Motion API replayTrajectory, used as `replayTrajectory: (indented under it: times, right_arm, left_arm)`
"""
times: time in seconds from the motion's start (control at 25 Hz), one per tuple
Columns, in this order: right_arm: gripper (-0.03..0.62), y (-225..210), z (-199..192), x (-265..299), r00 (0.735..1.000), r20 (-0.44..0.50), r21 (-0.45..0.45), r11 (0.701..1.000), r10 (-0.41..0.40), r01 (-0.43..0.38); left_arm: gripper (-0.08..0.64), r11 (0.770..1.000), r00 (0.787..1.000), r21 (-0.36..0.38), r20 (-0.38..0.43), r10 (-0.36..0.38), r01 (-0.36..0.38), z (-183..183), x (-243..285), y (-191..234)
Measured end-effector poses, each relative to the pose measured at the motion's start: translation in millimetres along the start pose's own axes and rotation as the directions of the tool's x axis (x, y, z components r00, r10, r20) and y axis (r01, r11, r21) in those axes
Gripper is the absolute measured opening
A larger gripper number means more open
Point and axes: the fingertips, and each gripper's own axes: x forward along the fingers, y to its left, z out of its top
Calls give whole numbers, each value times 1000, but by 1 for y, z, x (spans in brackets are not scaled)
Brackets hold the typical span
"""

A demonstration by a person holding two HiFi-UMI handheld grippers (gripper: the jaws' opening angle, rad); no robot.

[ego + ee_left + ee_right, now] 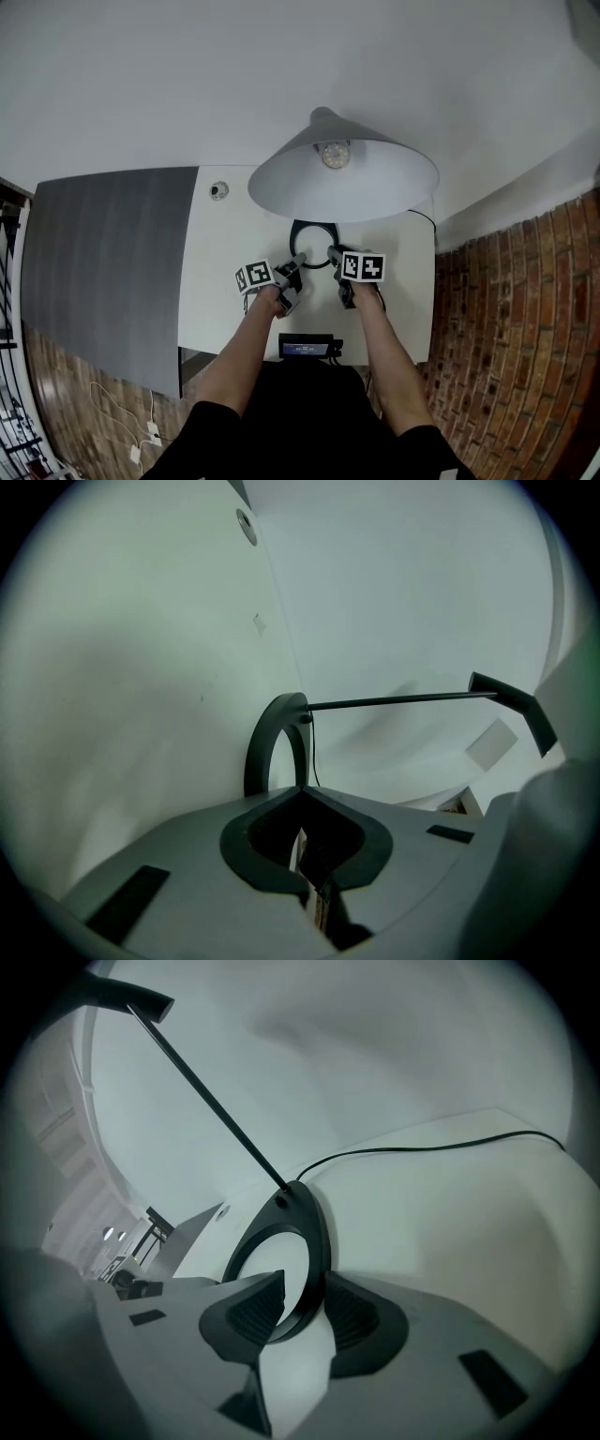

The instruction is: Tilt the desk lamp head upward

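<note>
White desk [398,314] against a plain white wall, grey panel [103,262] alongside, brick-pattern floor around.

Desk lamp: black ring base [296,234] flat on the desk. Thin stem [211,1101] rises from its far edge. White cone lamp head [375,183] hangs above and beyond the ring base, mouth facing up toward the head camera, bulb [336,155] in plain sight. Cord [422,1147] trails off behind the ring base.

Step, as judged: both tools are at the ring base, not the lamp head. Either the base is being steadied for the tilt or the tilt is mostly made; the open mouth suggests the latter. Next move calls for one tool to pin the ring base while the other rises to the shade rim, if more tilt is wanted.

Pose: both forearms reach forward and converge on the near side of the ring base.
- Left hand-held gripper [302,794]: nearly level, jaws pressed together, nothing seen between them. Tips at the ring base's left rim; contact uncertain.
- Right hand-held gripper [305,1312]: slanted down, jaws spread. They straddle the ring base's near rim, pads clear of it.
</note>
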Motion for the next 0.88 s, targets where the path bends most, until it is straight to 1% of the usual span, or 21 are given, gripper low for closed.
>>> replayTrajectory:
  times: [0.32, 0.6, 0.72, 0.88]
  right_arm:
    - [133, 1, -3, 0, 1000, 13, 52, 999, -4, 3]
    - [134, 4, -4, 1, 1000, 29, 91, 996, -6, 4]
    - [134, 7, -6, 2, 1000, 29, 87, 996, -6, 3]
    - [134, 9, -7, 4, 1000, 17, 51, 999, -8, 7]
  left_arm:
    - [11, 1000, 1000, 13, 13, -3, 3, 7, -2, 1]
    - [11, 1000, 1000, 7, 19, -7, 7, 13, -5, 3]
    - [11, 1000, 1000, 12, 21, -8, 7, 15, -7, 3]
    - [11, 1000, 1000, 16, 28, -4, 4, 17, -9, 4]
